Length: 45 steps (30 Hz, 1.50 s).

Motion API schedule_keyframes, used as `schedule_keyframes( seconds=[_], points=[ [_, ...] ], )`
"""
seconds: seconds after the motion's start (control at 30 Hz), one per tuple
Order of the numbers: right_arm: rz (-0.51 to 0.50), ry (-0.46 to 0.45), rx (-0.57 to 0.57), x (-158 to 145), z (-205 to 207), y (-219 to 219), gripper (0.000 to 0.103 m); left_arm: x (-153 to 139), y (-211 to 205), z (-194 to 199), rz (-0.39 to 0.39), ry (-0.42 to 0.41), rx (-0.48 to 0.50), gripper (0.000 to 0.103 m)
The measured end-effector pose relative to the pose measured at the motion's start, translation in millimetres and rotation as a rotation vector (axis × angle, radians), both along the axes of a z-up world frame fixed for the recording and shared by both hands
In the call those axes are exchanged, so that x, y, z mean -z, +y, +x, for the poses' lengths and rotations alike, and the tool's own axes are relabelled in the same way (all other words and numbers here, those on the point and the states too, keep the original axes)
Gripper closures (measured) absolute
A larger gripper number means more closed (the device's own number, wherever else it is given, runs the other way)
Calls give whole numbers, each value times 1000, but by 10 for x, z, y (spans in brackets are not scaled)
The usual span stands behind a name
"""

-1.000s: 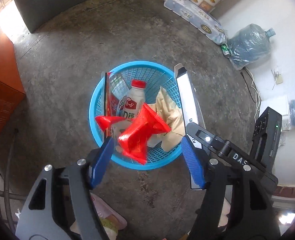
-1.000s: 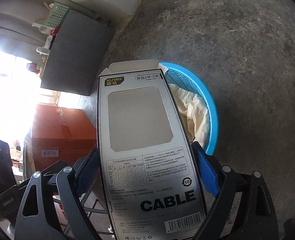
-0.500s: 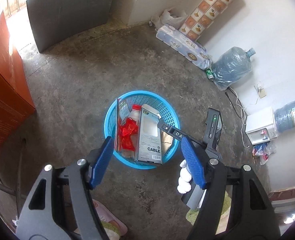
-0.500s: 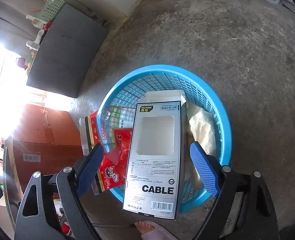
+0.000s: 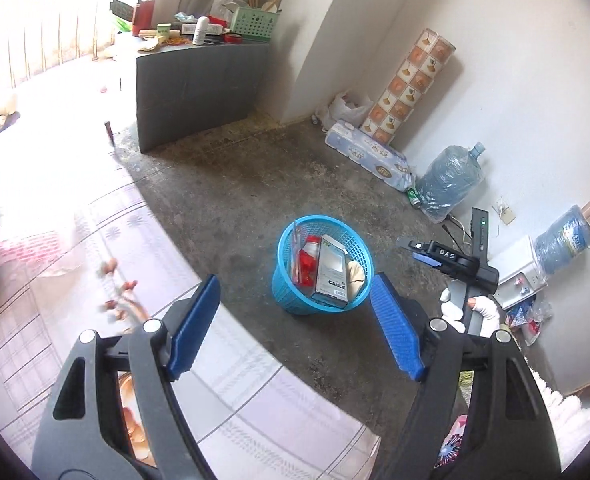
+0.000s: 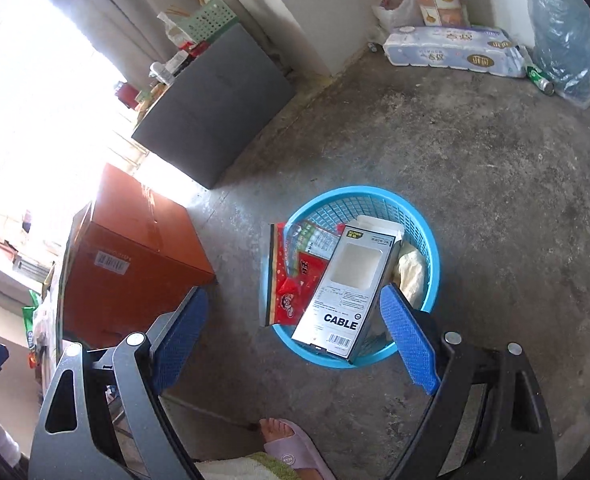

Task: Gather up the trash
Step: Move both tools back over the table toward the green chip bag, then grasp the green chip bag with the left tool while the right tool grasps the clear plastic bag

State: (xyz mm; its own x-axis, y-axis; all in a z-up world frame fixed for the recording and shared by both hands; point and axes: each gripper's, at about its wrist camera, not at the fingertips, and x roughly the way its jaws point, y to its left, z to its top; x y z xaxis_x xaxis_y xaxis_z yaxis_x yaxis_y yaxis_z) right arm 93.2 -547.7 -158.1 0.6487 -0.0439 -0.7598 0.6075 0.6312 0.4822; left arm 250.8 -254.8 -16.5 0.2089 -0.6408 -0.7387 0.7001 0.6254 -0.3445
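Blue plastic mesh basket (image 6: 429,240); glossy cardboard cable box (image 6: 347,280), rough matt concrete floor (image 6: 495,200)

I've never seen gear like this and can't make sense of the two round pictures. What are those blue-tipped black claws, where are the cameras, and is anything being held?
No robot here: a person holds a hand-operated gripper in each hand, with a fisheye camera on each looking along its jaws. One picture comes from the left gripper, the other from the right gripper. Both stand open and empty; the left's jaws have just been opening. Below, on the concrete floor, a blue basket holds a cable box, red wrappers and a bottle. The left view also shows the gloved hand gripping the right gripper.
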Motion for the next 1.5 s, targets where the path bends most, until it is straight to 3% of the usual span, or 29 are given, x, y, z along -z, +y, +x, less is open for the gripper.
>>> schedule_keyframes(
  seconds=[0.2,0.33,0.53,0.63,0.73,0.9,1.0,1.13,1.17,1.3,1.47,1.5],
  points=[
    [-28,-111,-200,-777,437,665,18,-1,1214,53,-22,-18,-212,28],
    [40,-162,-358,-1051,907,1244,18,53,1966,174,-32,-11,-386,28],
    [318,-155,-478,-997,1668,1902,18,87,2928,516,-61,-26,-686,25],
    [405,-110,-493,-879,2014,2162,18,106,3201,839,-51,-42,-762,25],
    [432,-56,-507,-763,2350,2389,18,141,3257,1195,-9,-70,-782,25],
    [359,-3,-508,-703,2859,2663,18,186,3245,1804,48,-99,-793,25],
    [250,30,-513,-694,3170,2836,18,299,3171,2094,55,-40,-750,25],
    [136,64,-516,-621,3486,3023,18,511,3119,2310,89,23,-783,28],
    [89,67,-533,-628,3511,3089,22,555,3112,2331,89,32,-787,31],
    [-79,109,-582,-650,3547,3347,42,710,3075,2307,104,68,-767,61],
    [-147,139,-597,-652,3361,3428,81,674,3032,2025,117,32,-725,73],
    [-138,144,-602,-649,3303,3430,85,638,3021,1933,119,26,-712,76]
  ],
)
